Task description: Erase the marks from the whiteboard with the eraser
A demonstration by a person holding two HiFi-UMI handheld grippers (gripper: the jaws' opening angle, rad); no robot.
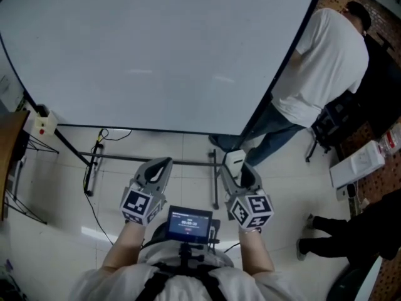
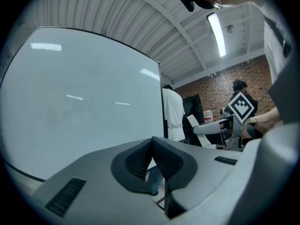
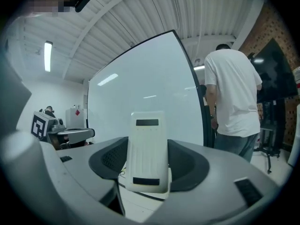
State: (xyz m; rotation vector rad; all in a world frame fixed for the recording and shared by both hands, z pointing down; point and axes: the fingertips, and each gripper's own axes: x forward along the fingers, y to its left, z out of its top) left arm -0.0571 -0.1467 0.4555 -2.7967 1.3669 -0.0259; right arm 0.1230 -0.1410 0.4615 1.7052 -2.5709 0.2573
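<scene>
The large whiteboard (image 1: 156,49) fills the upper head view and looks clean, with only light reflections; it also shows as the whiteboard (image 2: 79,97) and whiteboard (image 3: 150,93) in both gripper views. My right gripper (image 1: 237,168) is shut on a white eraser (image 1: 235,160), held below the board's lower edge; the eraser (image 3: 147,149) stands upright between the jaws, its flat back toward the camera. My left gripper (image 1: 156,171) hangs beside it, shut and empty, its pads (image 2: 161,161) pressed together.
A person in a white shirt (image 1: 326,61) stands at the board's right edge, back turned. The board's black stand (image 1: 94,162) and cables lie on the tiled floor. Another person's dark legs (image 1: 351,231) are at the right. A wooden desk edge (image 1: 9,143) sits left.
</scene>
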